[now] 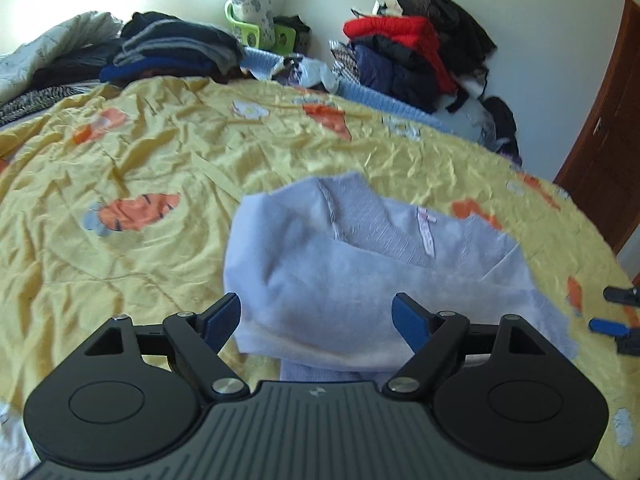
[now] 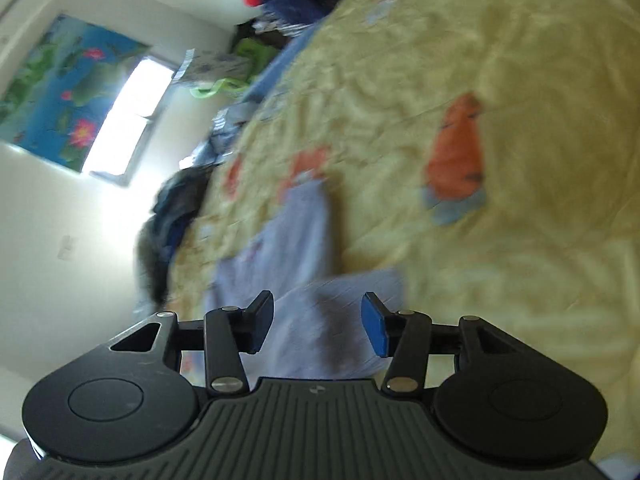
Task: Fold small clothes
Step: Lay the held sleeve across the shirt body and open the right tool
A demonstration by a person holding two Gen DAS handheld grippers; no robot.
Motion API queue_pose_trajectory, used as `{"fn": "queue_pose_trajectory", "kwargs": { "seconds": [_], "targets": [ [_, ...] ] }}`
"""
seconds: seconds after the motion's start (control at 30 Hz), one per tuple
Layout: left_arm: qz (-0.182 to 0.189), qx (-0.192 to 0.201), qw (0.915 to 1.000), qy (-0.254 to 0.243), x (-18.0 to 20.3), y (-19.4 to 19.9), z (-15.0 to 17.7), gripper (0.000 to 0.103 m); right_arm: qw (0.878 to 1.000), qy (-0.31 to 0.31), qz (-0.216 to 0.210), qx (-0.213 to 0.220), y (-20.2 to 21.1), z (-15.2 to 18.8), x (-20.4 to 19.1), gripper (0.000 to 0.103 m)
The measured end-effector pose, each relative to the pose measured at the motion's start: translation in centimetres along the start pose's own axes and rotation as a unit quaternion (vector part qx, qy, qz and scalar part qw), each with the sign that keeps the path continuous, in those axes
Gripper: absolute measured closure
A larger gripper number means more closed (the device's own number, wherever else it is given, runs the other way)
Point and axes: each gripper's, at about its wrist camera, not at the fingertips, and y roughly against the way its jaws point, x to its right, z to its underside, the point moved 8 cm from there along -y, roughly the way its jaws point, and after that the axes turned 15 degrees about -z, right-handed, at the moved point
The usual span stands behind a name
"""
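A small pale lilac garment (image 1: 360, 276) lies partly folded on the yellow carrot-print bedspread (image 1: 160, 152), with a pink label showing inside. My left gripper (image 1: 316, 320) is open, its blue pads either side of the garment's near folded edge, holding nothing. The right gripper's fingertips (image 1: 608, 324) show at the right edge of the left wrist view. In the right wrist view, tilted and blurred, the garment (image 2: 296, 280) lies under my right gripper (image 2: 318, 324), which is open and empty. The bedspread (image 2: 480, 80) fills the right of that view.
Piles of dark folded clothes (image 1: 176, 48) lie at the bed's far left. A heap of red and dark jackets (image 1: 408, 48) sits at the far right corner. A green basket (image 1: 256, 28) stands by the wall. A brown door (image 1: 608, 140) is on the right.
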Motion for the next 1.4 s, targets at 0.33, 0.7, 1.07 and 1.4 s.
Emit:
{"fn": "queue_pose_trajectory", "kwargs": {
  "seconds": [0.33,0.7,1.07,1.4],
  "targets": [
    [0.096,-0.033,0.9934,-0.054,5.6,4.6,7.1,0.020,0.990,-0.032,-0.083,-0.110,-8.9,8.8,-4.3,0.052],
    [0.072,-0.043,0.9917,-0.097,6.4,3.8,9.0,0.011,0.995,-0.071,-0.043,-0.057,-6.3,7.8,-0.4,0.044],
    [0.057,-0.050,0.9947,-0.070,4.4,3.9,9.1,0.011,0.997,-0.062,-0.037,0.003,0.2,6.4,0.1,0.034],
    [0.062,-0.051,0.9956,-0.048,4.4,4.6,8.9,0.011,0.987,-0.145,0.025,0.059,0.2,2.9,5.8,0.052]
  ]
}}
